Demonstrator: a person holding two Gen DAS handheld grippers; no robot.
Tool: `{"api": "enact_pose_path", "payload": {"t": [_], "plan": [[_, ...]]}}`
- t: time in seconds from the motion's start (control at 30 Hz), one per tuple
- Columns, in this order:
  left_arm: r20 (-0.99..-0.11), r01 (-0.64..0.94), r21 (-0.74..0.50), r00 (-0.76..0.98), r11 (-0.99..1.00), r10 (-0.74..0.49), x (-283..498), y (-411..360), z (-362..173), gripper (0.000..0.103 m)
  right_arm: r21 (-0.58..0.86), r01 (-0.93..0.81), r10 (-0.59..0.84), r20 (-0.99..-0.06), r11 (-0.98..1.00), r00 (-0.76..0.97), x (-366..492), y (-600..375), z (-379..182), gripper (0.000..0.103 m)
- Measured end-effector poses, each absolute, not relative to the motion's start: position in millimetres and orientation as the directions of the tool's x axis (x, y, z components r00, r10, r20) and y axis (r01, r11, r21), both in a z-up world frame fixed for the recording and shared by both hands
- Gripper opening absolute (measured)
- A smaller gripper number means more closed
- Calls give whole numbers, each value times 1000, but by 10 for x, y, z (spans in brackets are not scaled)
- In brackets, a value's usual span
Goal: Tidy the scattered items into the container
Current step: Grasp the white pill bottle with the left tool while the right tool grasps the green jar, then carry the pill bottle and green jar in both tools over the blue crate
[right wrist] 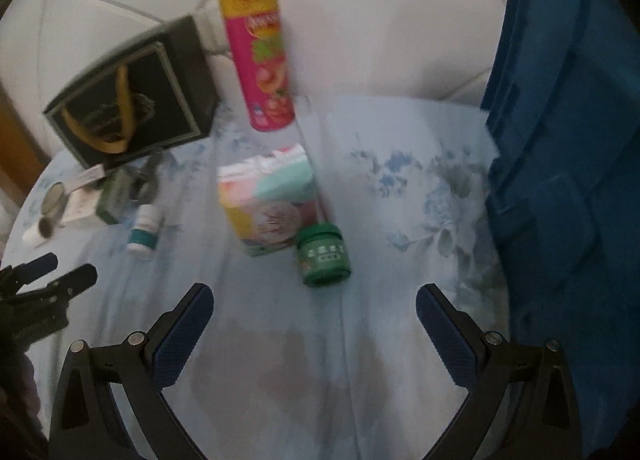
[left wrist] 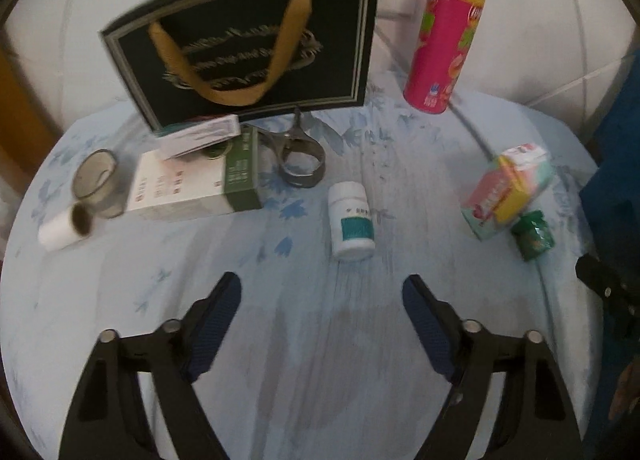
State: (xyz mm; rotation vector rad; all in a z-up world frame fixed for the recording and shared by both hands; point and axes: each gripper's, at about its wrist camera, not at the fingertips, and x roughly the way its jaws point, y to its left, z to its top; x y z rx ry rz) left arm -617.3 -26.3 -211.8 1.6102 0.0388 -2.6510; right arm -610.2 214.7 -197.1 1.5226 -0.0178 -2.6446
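On the blue floral cloth (left wrist: 320, 340) my left gripper (left wrist: 322, 288) hangs open and empty, just short of a lying white pill bottle (left wrist: 352, 220). The open, empty right gripper (right wrist: 314, 300) is just short of a small green jar (right wrist: 322, 256), which touches a pastel carton (right wrist: 268, 200). A black gift bag (left wrist: 248, 44) with gold handles stands at the back. In front of it lie a white and green box (left wrist: 192, 188), a metal clip (left wrist: 300, 156), a tape roll (left wrist: 98, 184) and a small white roll (left wrist: 64, 230). A pink can (left wrist: 444, 40) stands upright at the back right.
A big blue plastic bin (right wrist: 568, 180) stands against the cloth's right edge. White tiled wall rises behind the bag and can. The left gripper's fingers (right wrist: 48, 276) show at the left edge of the right wrist view. The cloth is round-edged and drops off at the left.
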Motion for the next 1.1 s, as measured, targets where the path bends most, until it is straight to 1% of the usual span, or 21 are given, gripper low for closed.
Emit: {"api": "enact_pose_path", "payload": {"t": [0.03,0.13,0.2,0.23,0.53,0.63,0.67,0.7,0.73,0.77,0.8,0.83,1.1], "plan": [[-892,41,3,-451,-999,-21,-6250,-224,-2190,74,54,71,-82,-866,-996,-493,-6150,2157,-2042,102],[-897,28,15,-441,-1000,-25,-6406,-152,-2327,74,49,78,-81,-871,-996,-485,-6282,2153,-2199,90],[-902,28,17,-432,-999,-28,-6504,-128,-2418,74,42,74,-73,-870,-996,-487,-6363,2161,-2273,87],[-904,28,19,-426,-999,-29,-6542,-116,-2453,74,40,74,-71,-871,-996,-487,-6395,2166,-2300,84],[-915,17,21,-402,-1000,-26,-6757,-29,-2702,74,14,99,-59,-882,-995,-468,-6624,2111,-2563,83],[-915,19,4,-403,-1000,-11,-6778,-37,-2765,73,10,102,-55,-891,-995,-451,-6673,2086,-2668,83],[-913,16,-4,-407,-1000,-3,-6788,-41,-2766,68,4,102,-49,-894,-995,-445,-6687,2081,-2712,80],[-911,13,-11,-412,-1000,5,-6797,-43,-2765,63,4,99,-48,-896,-995,-441,-6697,2083,-2741,73],[-909,9,-16,-418,-1000,11,-6797,-39,-2752,51,7,93,-47,-900,-996,-433,-6711,2089,-2780,53],[-908,7,-19,-418,-1000,14,-6790,-36,-2740,41,6,91,-44,-902,-996,-429,-6714,2090,-2796,45],[-908,5,-22,-418,-1000,18,-6782,-34,-2729,36,-5,91,-35,-900,-996,-435,-6709,2083,-2792,42],[-909,6,-24,-416,-1000,19,-6770,-33,-2720,34,1,94,-41,-901,-996,-431,-6708,2079,-2787,41],[-905,-4,-29,-424,-1000,28,-6459,-34,-2500,34,23,104,-67,-897,-994,-436,-6524,2033,-2596,41]]}}
